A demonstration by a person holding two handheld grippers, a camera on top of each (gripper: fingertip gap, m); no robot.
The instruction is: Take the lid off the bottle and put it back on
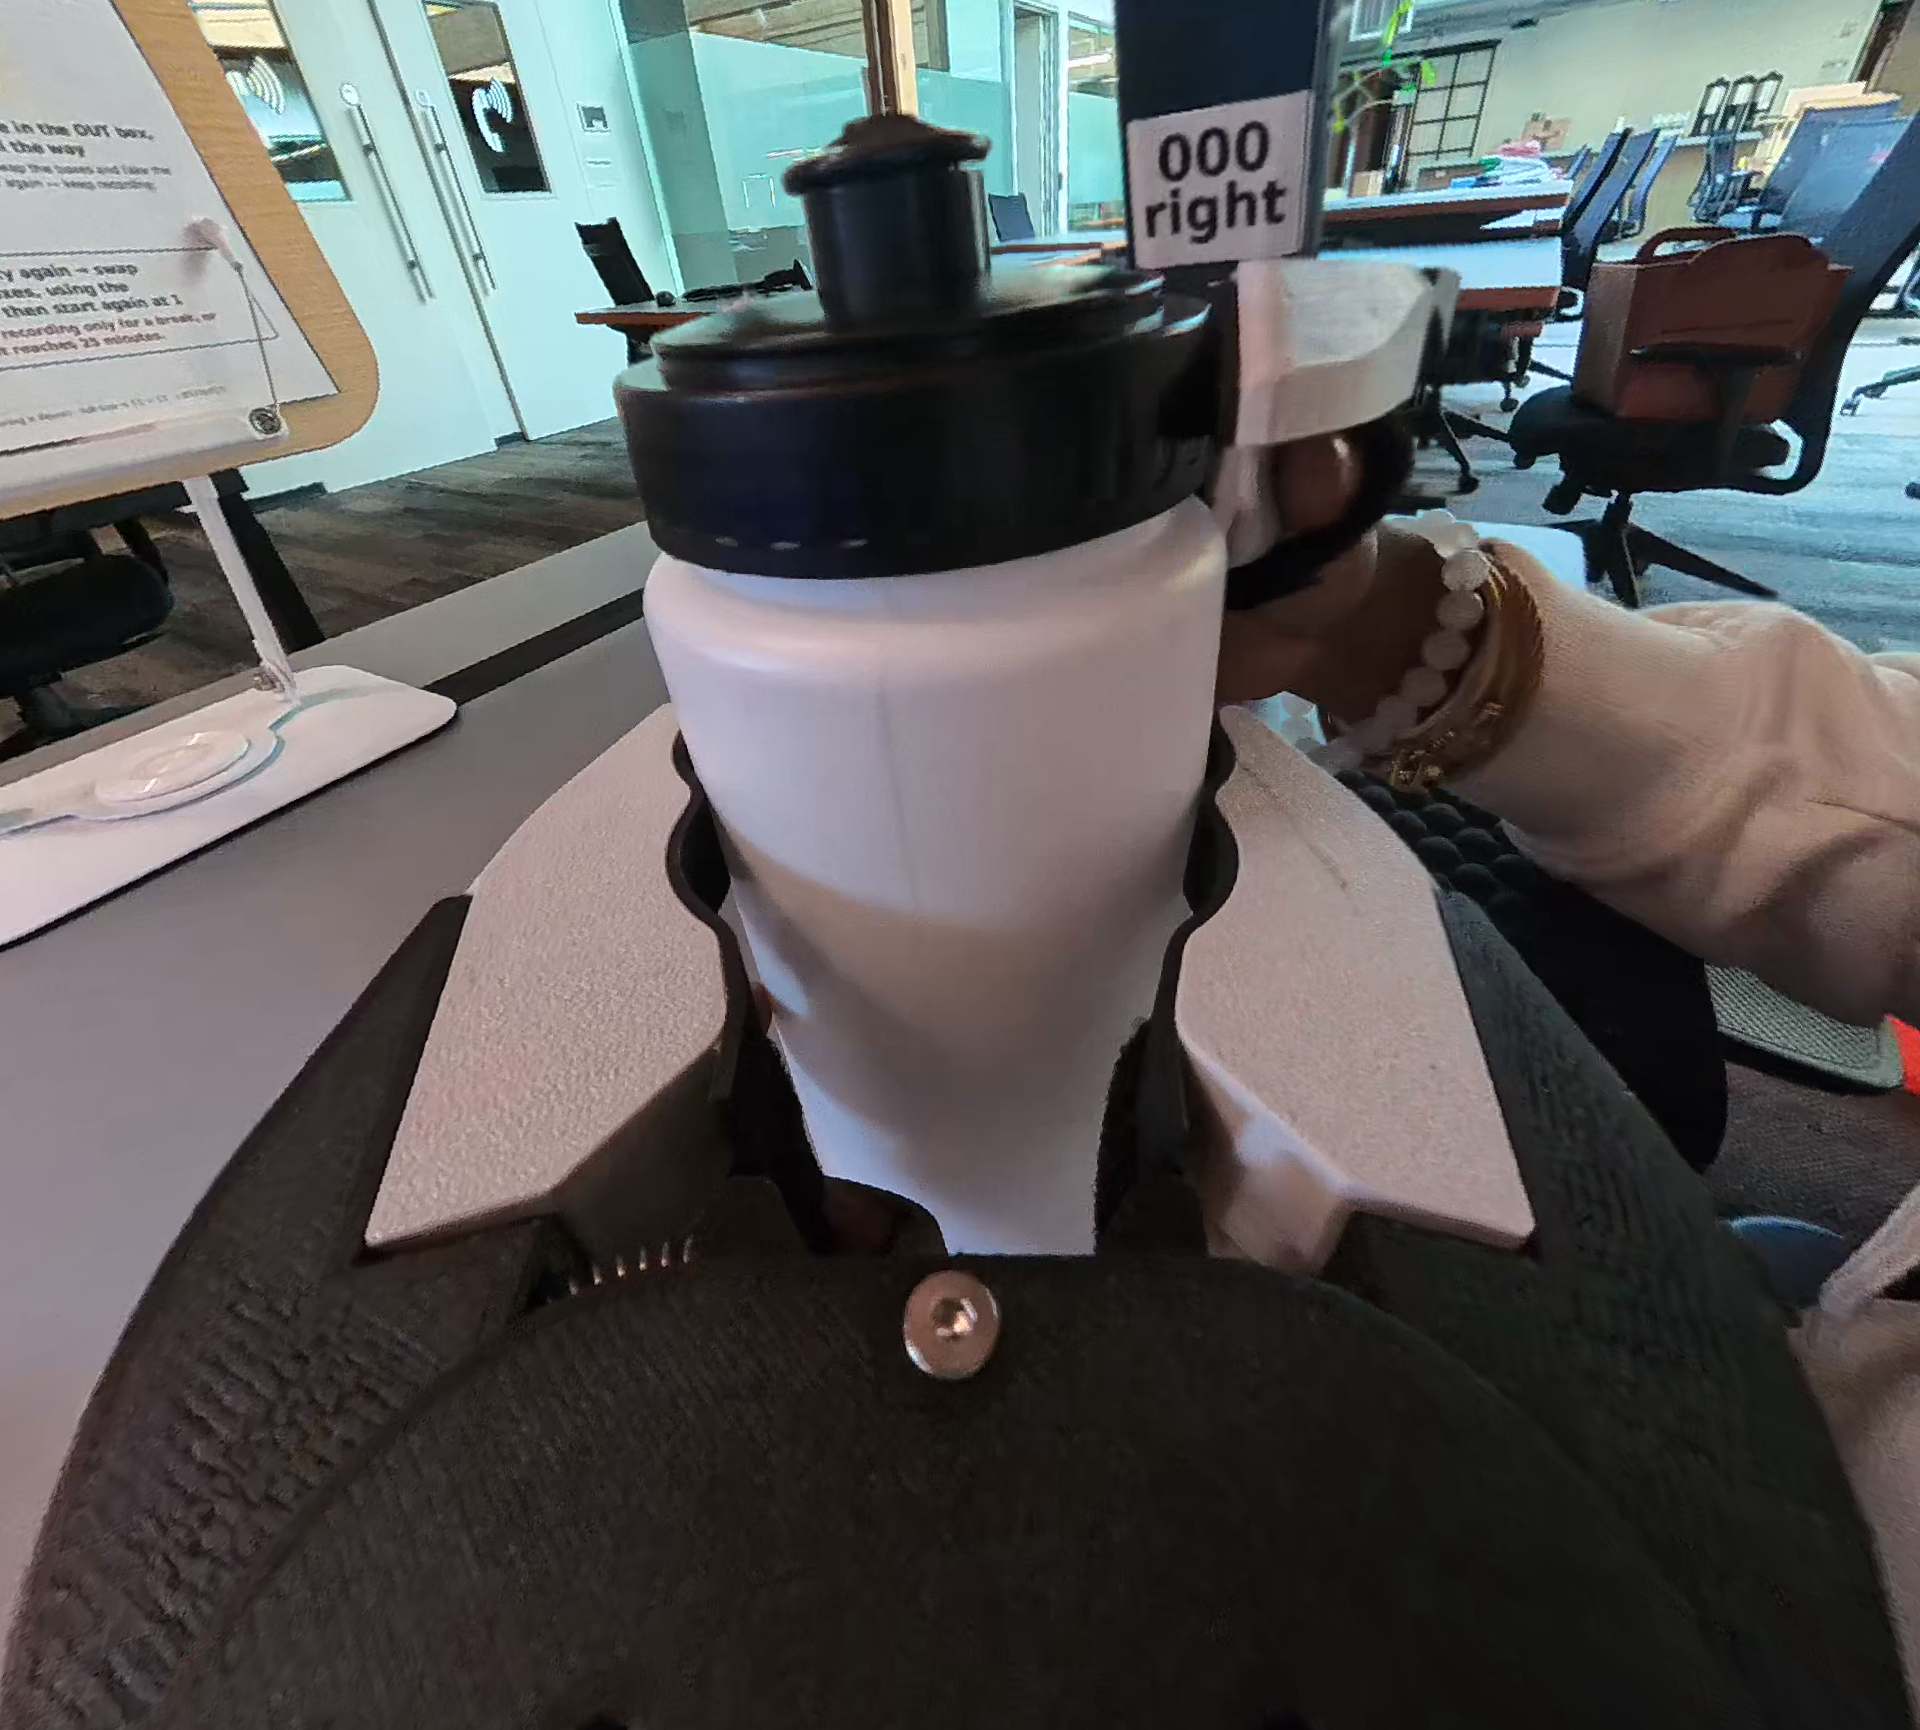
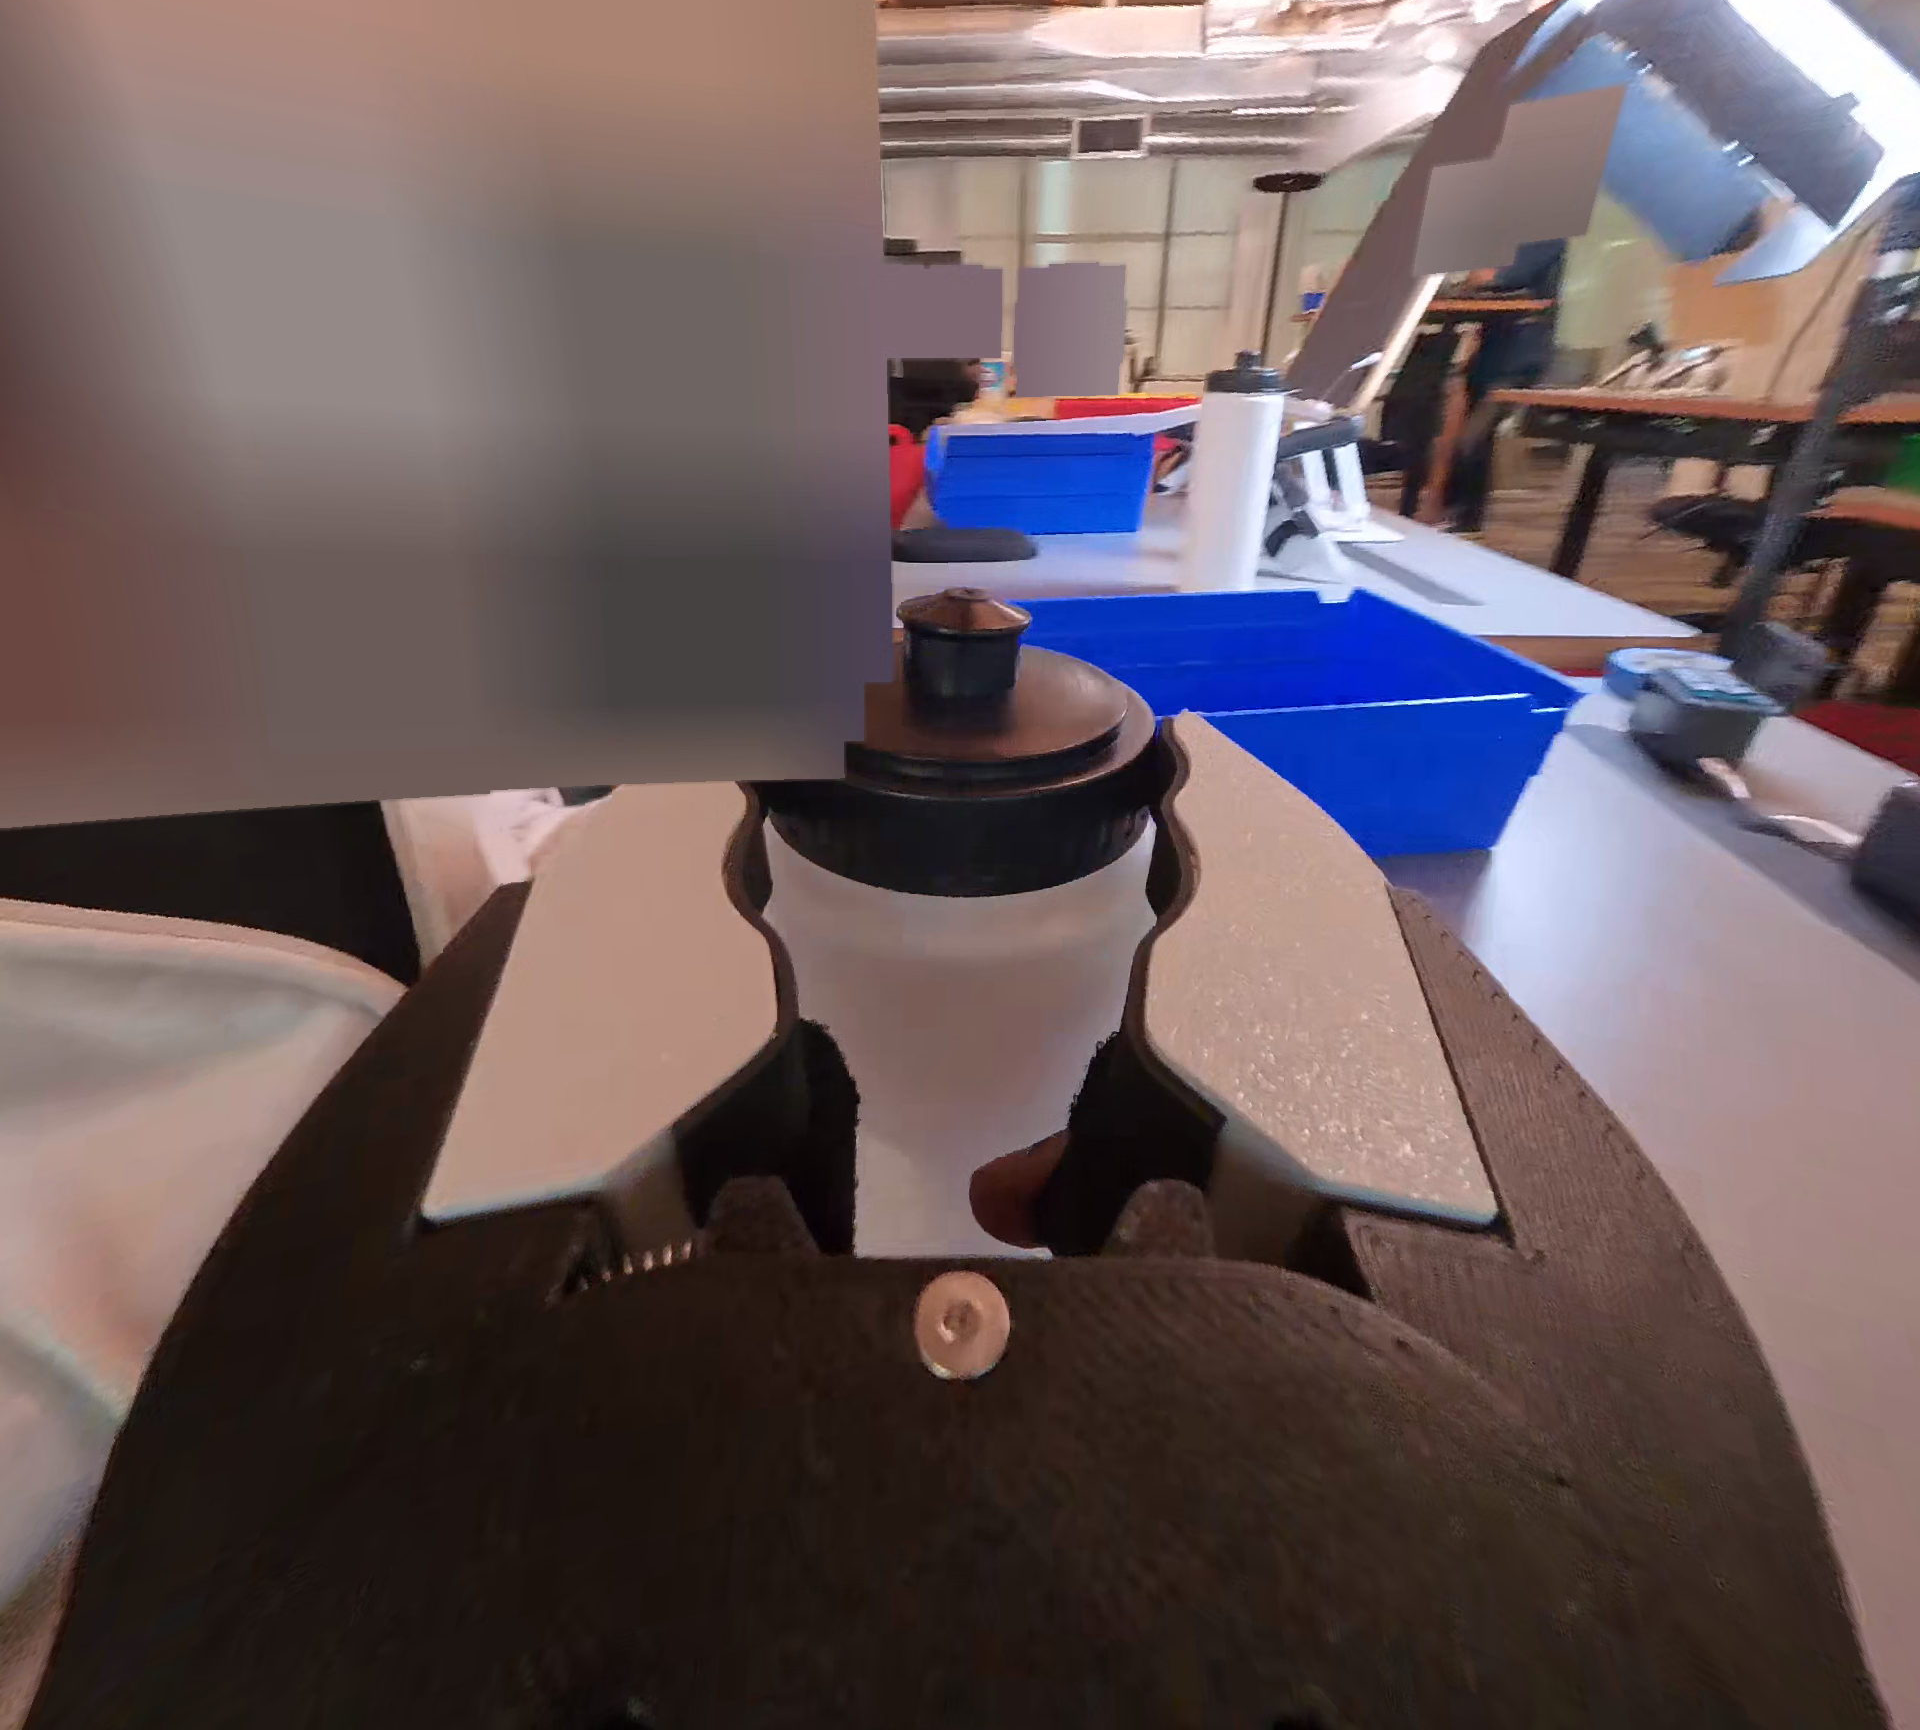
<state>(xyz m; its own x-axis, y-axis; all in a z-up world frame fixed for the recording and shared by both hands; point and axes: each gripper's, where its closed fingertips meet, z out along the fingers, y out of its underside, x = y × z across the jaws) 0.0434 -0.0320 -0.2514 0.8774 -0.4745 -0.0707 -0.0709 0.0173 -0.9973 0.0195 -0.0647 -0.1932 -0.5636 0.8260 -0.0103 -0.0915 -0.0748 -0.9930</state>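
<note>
A white bottle point(image 1: 935, 797) with a black spouted lid point(image 1: 914, 444) stands upright between the fingers of my left gripper point(image 1: 951, 745), which is shut on the bottle's body. In the right wrist view my right gripper point(image 2: 961, 797) is shut on the lid point(image 2: 966, 807), its fingertips flanking the lid's rim, with the white body point(image 2: 956, 984) below. The lid sits on the bottle. In the left wrist view one white finger point(image 1: 1330, 361) of the right gripper presses the lid's right side, held by a hand with a bead bracelet point(image 1: 1455, 631).
A sign on a white stand point(image 1: 156, 226) is on the grey table point(image 1: 208, 1057) at the left. Office chairs point(image 1: 1662, 433) stand behind. An open blue bin point(image 2: 1351, 745), another white bottle point(image 2: 1236, 475) and small devices point(image 2: 1694, 714) lie beyond in the right wrist view. My right fingertips sit around 6 cm from my left ones.
</note>
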